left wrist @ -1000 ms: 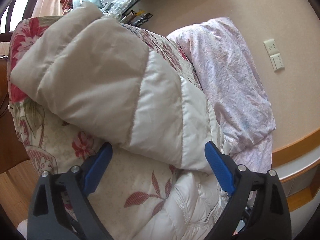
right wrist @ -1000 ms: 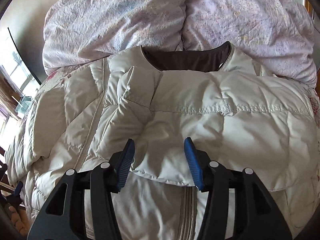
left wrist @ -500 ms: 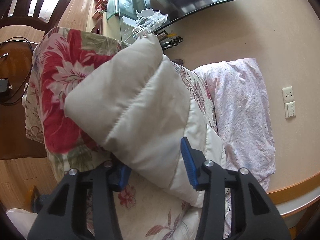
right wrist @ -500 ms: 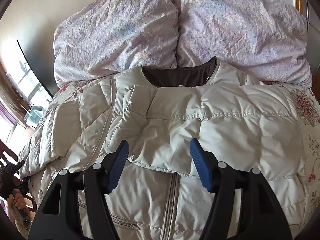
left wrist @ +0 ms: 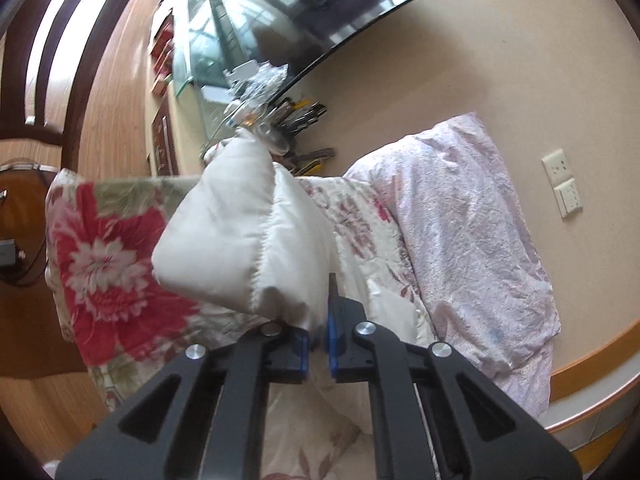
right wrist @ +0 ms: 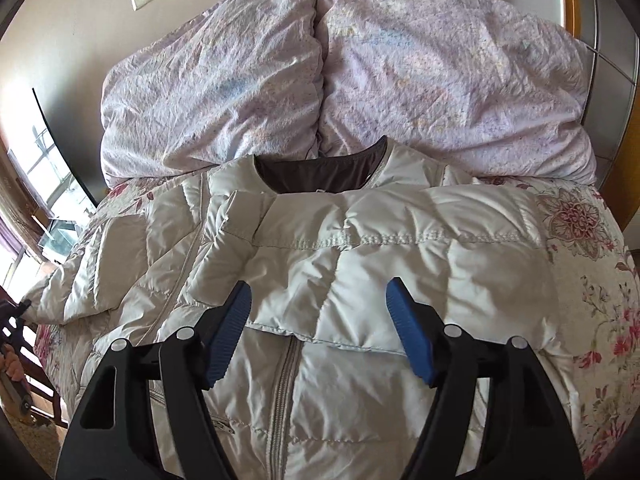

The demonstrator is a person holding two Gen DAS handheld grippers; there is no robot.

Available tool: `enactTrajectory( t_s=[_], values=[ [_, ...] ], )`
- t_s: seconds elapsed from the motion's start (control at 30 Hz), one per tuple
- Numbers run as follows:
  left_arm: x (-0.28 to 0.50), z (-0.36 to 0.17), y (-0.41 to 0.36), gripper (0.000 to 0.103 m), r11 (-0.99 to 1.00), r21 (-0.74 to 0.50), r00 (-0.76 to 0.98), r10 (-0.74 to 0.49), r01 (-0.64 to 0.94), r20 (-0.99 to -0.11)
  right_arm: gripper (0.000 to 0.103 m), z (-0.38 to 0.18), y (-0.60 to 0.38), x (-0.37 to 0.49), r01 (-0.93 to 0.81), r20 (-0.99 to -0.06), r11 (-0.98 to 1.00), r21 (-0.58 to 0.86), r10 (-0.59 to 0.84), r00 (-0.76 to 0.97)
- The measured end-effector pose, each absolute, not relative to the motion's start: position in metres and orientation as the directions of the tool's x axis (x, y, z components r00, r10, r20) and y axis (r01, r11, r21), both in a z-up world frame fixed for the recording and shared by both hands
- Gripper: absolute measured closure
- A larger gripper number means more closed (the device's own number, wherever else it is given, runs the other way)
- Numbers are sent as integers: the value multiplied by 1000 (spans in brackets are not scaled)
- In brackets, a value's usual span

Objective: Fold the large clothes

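Lying front-up across the bed (right wrist: 592, 240) near the pillows (right wrist: 344, 80), the puffy jacket (right wrist: 360, 248) looks light, soft and slippery; left gripper (left wrist: 318, 344) clenches its sleeve (left wrist: 240, 248) at the left edge, right gripper (right wrist: 320, 332) opening, empty, so seams seem safest holds.

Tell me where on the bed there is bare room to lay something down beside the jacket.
Bare floral bedspread shows to the right of the white puffer jacket, below the lilac duvet. A narrower strip lies at the jacket's upper left. The middle is crowded: the jacket fills it, and the duvet takes the head end.
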State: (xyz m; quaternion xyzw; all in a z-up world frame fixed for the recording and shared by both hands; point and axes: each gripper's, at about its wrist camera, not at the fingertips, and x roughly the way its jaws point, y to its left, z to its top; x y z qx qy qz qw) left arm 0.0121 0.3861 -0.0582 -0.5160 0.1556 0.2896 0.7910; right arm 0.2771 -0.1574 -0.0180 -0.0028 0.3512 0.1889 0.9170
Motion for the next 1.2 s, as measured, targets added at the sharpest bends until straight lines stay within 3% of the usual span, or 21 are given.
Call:
enactTrajectory(
  t_s=[0.23, 0.47, 0.7, 0.93, 1.03, 1.1, 1.17, 1.2],
  values=[
    [80, 39, 322, 97, 601, -630, 865, 257, -492, -431, 32, -14, -205, 275, -268, -615, 951, 157, 306, 727],
    [154, 69, 205, 96, 809, -544, 927, 1, -222, -376, 32, -19, -231, 270, -218, -621, 964, 153, 266, 737],
    [208, 54, 100, 96, 877, -481, 856, -247, -2, -454, 32, -25, -241, 272, -201, -627, 965, 168, 262, 733],
    [237, 24, 43, 94, 931, -365, 789, -247, 32, -562, 32, -31, -239, 272, -209, -633, 965, 156, 260, 729],
    [247, 5, 24, 76, 944, -327, 753, -251, 49, -609, 32, -32, -238, 275, -200, -637, 967, 159, 255, 728],
    [253, -9, 7, 45, 947, -311, 719, -268, 76, -641, 32, -33, -237, 276, -195, -639, 967, 166, 256, 725],
    [250, -19, -5, 28, 947, -300, 686, -292, 111, -666, 32, -32, -235, 275, -195, -639, 967, 165, 255, 726],
    [247, -19, -7, 25, 943, -303, 678, -310, 134, -666, 32, -31, -235, 275, -199, -636, 966, 166, 259, 727]
  ],
)
